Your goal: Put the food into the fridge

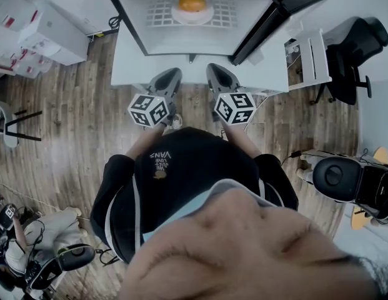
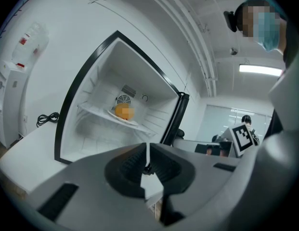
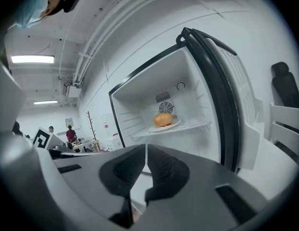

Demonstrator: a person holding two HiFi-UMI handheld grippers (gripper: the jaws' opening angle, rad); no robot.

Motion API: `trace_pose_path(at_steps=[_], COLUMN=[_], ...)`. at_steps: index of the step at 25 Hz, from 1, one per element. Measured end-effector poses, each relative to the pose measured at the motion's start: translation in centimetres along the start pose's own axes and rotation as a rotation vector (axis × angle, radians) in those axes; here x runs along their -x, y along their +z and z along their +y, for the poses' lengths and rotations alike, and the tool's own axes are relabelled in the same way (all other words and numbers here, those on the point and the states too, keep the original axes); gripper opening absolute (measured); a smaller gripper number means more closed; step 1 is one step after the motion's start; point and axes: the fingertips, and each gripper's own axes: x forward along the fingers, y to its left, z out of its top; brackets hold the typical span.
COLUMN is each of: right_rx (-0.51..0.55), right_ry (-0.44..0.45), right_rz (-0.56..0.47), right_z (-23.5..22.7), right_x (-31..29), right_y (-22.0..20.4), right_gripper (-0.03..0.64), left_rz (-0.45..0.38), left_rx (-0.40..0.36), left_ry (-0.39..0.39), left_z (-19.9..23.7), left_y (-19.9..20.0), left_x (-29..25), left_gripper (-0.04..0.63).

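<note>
Floor (image 1: pixel 75 124): wood | white platform (image 1: pixel 128 67) bears open fridge (image 1: pixel 150 39), bun (image 1: pixel 192 3) inside | left claw (image 2: pixel 148 147), right claw (image 3: pixel 146 149) together, empty

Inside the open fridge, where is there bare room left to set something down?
The wire shelf is bare on either side of the plate holding the bun. The space under the shelf looks bare too, as far as it shows. Only the shelf's middle is taken.
</note>
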Motion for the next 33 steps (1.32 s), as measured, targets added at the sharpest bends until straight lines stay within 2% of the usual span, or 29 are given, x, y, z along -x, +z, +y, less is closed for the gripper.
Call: trace_pose_path(at_steps=[33], right_rx=[0.030], right_ry=[-0.006], right_rz=[-0.001], right_z=[-0.1], right_x=[1.1], right_y=[-0.1], right_gripper=[0.012], left_rz=[-0.017], left_rx=[0.002], left_ry=[0.012], left_z=[-0.9], left_y=[-0.4], left_x=[0.3], left_gripper=[0.031])
